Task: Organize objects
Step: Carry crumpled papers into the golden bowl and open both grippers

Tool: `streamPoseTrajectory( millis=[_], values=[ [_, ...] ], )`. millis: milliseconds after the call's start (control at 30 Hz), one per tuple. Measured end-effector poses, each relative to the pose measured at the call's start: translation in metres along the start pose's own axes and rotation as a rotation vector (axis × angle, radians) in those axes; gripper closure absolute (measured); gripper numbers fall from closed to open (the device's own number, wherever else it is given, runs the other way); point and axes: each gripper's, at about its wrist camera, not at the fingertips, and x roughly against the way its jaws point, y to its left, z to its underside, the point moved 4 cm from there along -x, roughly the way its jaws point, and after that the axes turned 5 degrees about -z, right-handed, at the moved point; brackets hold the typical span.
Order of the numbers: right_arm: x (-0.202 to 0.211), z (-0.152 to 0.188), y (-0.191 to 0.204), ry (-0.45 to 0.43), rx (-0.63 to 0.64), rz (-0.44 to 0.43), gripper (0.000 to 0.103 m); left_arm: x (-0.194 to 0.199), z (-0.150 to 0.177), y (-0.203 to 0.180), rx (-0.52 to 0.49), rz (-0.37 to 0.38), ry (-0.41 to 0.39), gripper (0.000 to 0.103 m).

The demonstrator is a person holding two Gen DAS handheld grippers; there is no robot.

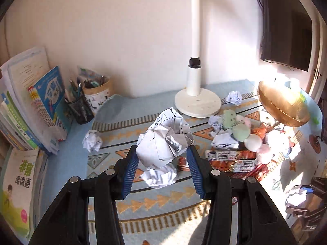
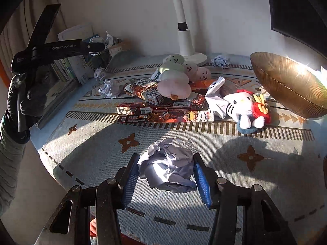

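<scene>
Desk under a pale blue patterned cloth [image 2: 98, 147], orange triangles and brown star motifs woven in, set against a white wall. Strong sun from 3 o'clock, long shadows across the cloth. White lamp base [image 1: 197, 102] at 12 o'clock in the left view, its post rising out of frame. Upright workbooks [image 1: 36, 106] and a mesh pen holder [image 1: 81, 110] at 9 o'clock; a gold ribbed bowl [image 1: 286, 106] tilted at 2 o'clock; a dark wall screen [image 1: 286, 24] above it.

Left gripper [image 1: 163, 159] clamped on a crumpled printed sheet [image 1: 165, 138], blue pads pressed into both flanks, wad lifted clear of the cloth. Wad irregular, taller than wide, long axis roughly 12 to 6, printed grid facing up. Another paper ball [image 1: 160, 176] on the cloth below it, a third paper wad [image 1: 92, 140] at 9 o'clock.

Right gripper [image 2: 166, 169] closed on a crumpled paper ball [image 2: 167, 167], pads touching both sides, ball near the desk's front edge. Ball roughly round, no clear long axis. Beyond it at 12 o'clock, foil-printed card boxes [image 2: 163, 110] lying crosswise, 9 to 3, with pastel plush toys [image 2: 175, 77] heaped on top. White cat plush [image 2: 245, 108] at 1 o'clock, just beside the bowl. Gloved hand [image 2: 22, 102] at 9 o'clock, gripping the other tool's handle.
</scene>
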Motion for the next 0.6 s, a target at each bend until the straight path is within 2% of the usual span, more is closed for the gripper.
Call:
streamPoseTrajectory(
  millis=[100,233,300,433,600],
  values=[
    [0.015,-0.005,-0.026,-0.046,-0.047,0.033,0.053,0.003,-0.016,-0.052,-0.025,0.088,-0.018,0.058],
    [0.039,-0.025,-0.067,-0.119,-0.123,0.126,0.053,-0.001,-0.037,-0.119,-0.071,0.169,-0.039,0.058],
    [0.05,-0.04,-0.091,-0.155,-0.168,0.2,0.053,-0.006,-0.049,-0.15,-0.078,0.219,-0.042,0.058],
    [0.074,-0.071,-0.138,-0.238,-0.277,0.409,0.053,-0.016,-0.075,-0.202,-0.066,0.304,-0.051,0.058],
    [0.09,-0.1,-0.184,-0.327,-0.365,0.532,0.052,-0.035,-0.101,-0.255,-0.036,0.392,-0.055,0.058]
  ],
)
